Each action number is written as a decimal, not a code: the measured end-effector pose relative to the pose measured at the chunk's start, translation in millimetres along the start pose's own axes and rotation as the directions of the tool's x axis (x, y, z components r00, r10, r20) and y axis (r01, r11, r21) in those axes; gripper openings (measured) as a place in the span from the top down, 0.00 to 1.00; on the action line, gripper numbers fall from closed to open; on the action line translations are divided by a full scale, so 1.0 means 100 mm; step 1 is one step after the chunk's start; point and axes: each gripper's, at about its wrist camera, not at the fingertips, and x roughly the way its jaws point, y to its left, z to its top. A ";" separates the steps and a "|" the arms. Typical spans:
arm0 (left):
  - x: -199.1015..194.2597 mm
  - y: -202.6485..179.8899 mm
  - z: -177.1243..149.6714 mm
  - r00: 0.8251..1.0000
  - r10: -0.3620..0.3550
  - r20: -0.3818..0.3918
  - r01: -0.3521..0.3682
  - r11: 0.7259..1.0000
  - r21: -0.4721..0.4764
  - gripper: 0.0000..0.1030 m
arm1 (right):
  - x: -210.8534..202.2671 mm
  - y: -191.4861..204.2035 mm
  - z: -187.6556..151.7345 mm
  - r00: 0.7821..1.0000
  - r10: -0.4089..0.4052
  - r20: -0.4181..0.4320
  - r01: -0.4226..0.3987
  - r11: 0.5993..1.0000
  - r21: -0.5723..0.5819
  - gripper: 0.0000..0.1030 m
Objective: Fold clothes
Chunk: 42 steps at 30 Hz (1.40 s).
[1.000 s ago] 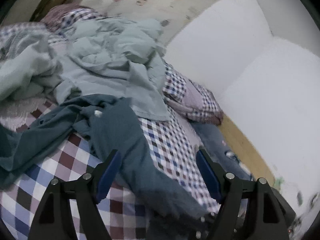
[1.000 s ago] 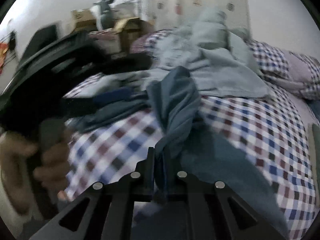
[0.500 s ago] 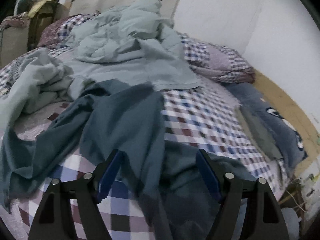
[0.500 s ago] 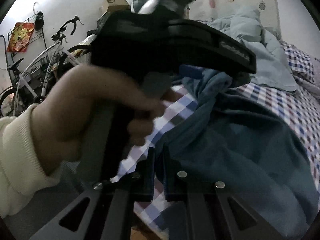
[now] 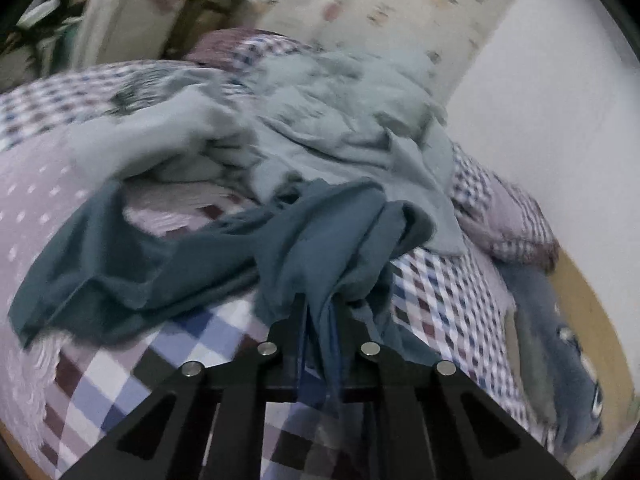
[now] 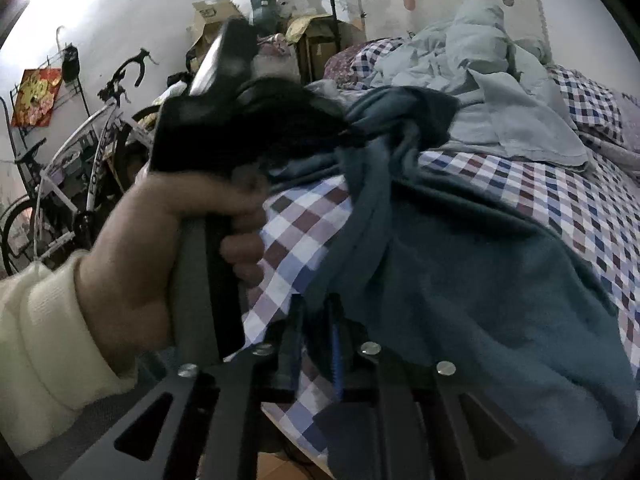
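Note:
A dark teal garment (image 5: 320, 248) lies bunched across the checked bedsheet (image 5: 440, 304). My left gripper (image 5: 320, 312) is shut on a fold of it, cloth hanging between the fingers. In the right wrist view the same teal garment (image 6: 460, 272) spreads wide over the bed, and my right gripper (image 6: 316, 316) is shut on its near edge. A person's hand (image 6: 160, 240) in a cream sleeve holds the left gripper body (image 6: 248, 128), whose tip is buried in a raised bunch of the cloth.
A heap of pale grey-green clothes (image 5: 320, 120) covers the bed behind the teal garment. Checked pillows (image 5: 512, 216) lie by the white wall, denim (image 5: 560, 344) at the right edge. A bicycle (image 6: 72, 168) and boxes (image 6: 216, 16) stand left of the bed.
My left gripper was open above the garment; it has closed on a fold of it. The view has swung back toward the wall. My right gripper keeps its hold on the edge.

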 end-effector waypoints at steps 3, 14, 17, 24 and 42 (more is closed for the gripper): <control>-0.06 0.15 -0.01 0.998 0.055 0.035 -0.052 0.996 -0.067 0.94 | -0.15 -0.11 0.12 0.999 0.013 0.046 -0.015 0.999 0.035 0.61; -0.12 0.49 0.00 0.993 0.114 0.007 -0.111 0.981 -0.156 0.95 | 0.10 -0.44 0.90 0.997 -0.046 0.054 0.047 0.999 -0.012 0.56; -0.11 0.47 0.02 0.999 0.044 0.003 -0.043 0.989 -0.144 0.94 | 0.33 -0.45 1.06 0.998 -0.057 0.031 0.058 0.998 -0.038 0.56; -0.08 0.21 0.08 1.000 -0.016 0.017 0.016 0.999 -0.033 0.48 | 0.88 -0.54 1.29 0.996 -0.070 -0.052 0.068 0.997 -0.040 0.56; 0.38 0.24 0.16 0.995 0.006 -0.100 -0.011 0.999 -0.051 0.73 | 1.52 -0.82 1.41 0.990 -0.060 -0.126 0.065 0.997 0.037 0.90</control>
